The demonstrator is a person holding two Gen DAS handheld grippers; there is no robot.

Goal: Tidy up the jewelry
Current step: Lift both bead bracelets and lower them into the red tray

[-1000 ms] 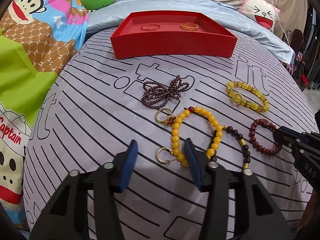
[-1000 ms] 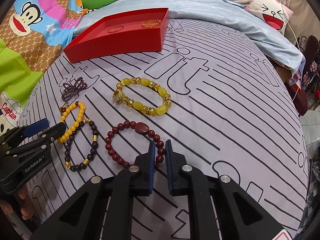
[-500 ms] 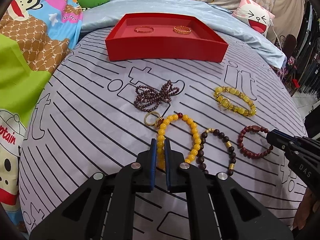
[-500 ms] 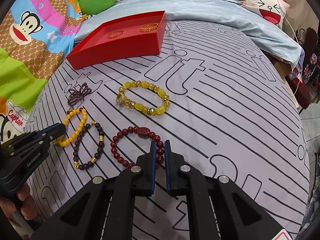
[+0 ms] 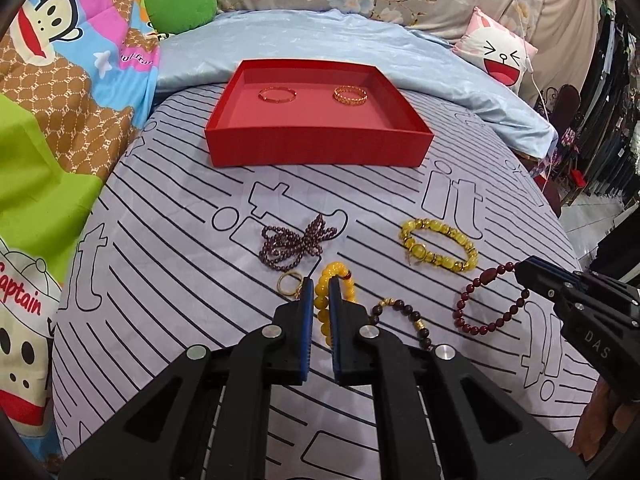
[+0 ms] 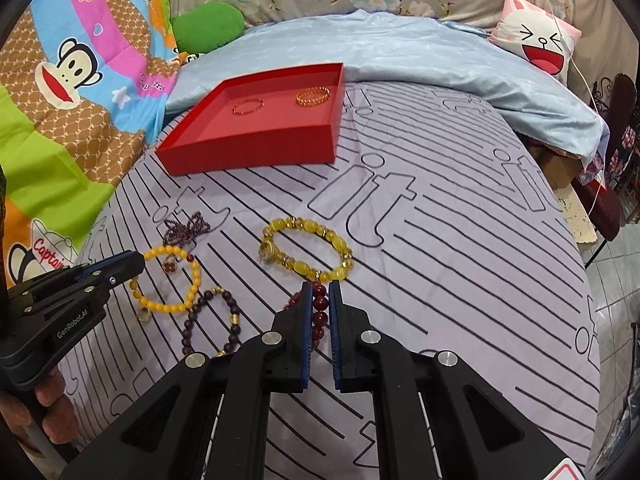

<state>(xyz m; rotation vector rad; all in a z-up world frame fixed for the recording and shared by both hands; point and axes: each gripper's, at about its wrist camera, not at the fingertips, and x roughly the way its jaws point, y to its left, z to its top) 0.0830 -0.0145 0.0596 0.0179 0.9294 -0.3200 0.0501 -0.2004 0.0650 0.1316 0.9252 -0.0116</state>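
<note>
Pinching a strand of round, glossy amber-yellow beads [image 5: 322, 304] between its blue ribbed pads, the left gripper [image 5: 319, 286] sits at six o'clock in the left wrist view. A thin gold ring [image 5: 289, 281] lies just beside it at nine o'clock. The square red box [image 5: 316, 152], matte card, stands at twelve o'clock on the striped lilac sheet [image 5: 160, 264], with two thin gold bangles [image 5: 277, 94] inside. Tangled purple beads [image 5: 298, 242] lie between. At three o'clock, the right gripper [image 5: 522, 270] lifts a loop of dark red beads [image 5: 476, 298].

In the right wrist view, the right gripper [image 6: 320, 286] is pressed onto those smooth red beads [image 6: 319, 312]. A chunky translucent yellow bracelet [image 6: 306, 250] lies at twelve o'clock, a brown-and-gold one [image 6: 210, 322] at nine.
</note>
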